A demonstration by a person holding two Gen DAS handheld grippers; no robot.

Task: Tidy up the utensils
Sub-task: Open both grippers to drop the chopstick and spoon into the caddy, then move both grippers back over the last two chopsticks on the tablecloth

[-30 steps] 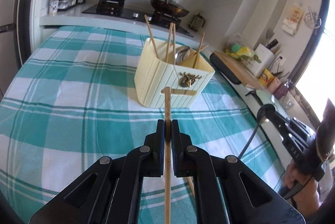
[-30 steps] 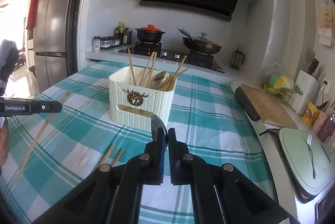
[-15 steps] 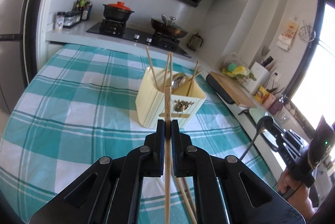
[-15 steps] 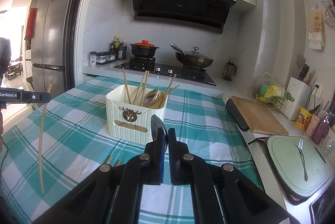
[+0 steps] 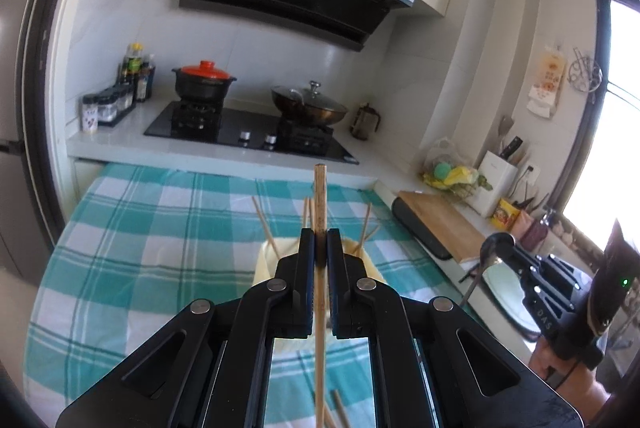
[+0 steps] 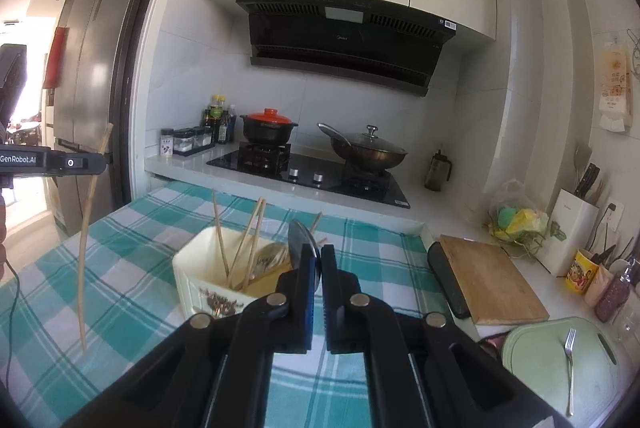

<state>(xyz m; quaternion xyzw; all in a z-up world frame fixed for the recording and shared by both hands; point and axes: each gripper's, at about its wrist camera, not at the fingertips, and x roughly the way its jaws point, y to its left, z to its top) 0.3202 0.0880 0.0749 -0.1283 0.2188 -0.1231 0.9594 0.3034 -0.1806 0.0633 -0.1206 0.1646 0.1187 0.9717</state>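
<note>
My left gripper (image 5: 320, 246) is shut on a wooden chopstick (image 5: 320, 200) and holds it upright, high above the table and just in front of the cream utensil holder (image 5: 266, 262). The same gripper (image 6: 105, 160) and hanging chopstick (image 6: 90, 228) show at the left of the right wrist view. My right gripper (image 6: 318, 262) is shut on a metal spoon (image 6: 298, 238), bowl up, above the holder (image 6: 200, 280), which has several chopsticks and a spoon in it. The right gripper and its spoon (image 5: 496, 242) also show at the right of the left wrist view.
The table has a teal checked cloth (image 6: 132, 260). Loose chopsticks (image 5: 338, 410) lie on it below my left gripper. A cutting board (image 6: 486, 278), a green board with a fork (image 6: 568, 360), and a stove with pots (image 6: 312, 168) stand on the counter.
Both grippers have risen. The left one lifted the chopstick off the table to upright. The right one moved up over the holder with the spoon.
</note>
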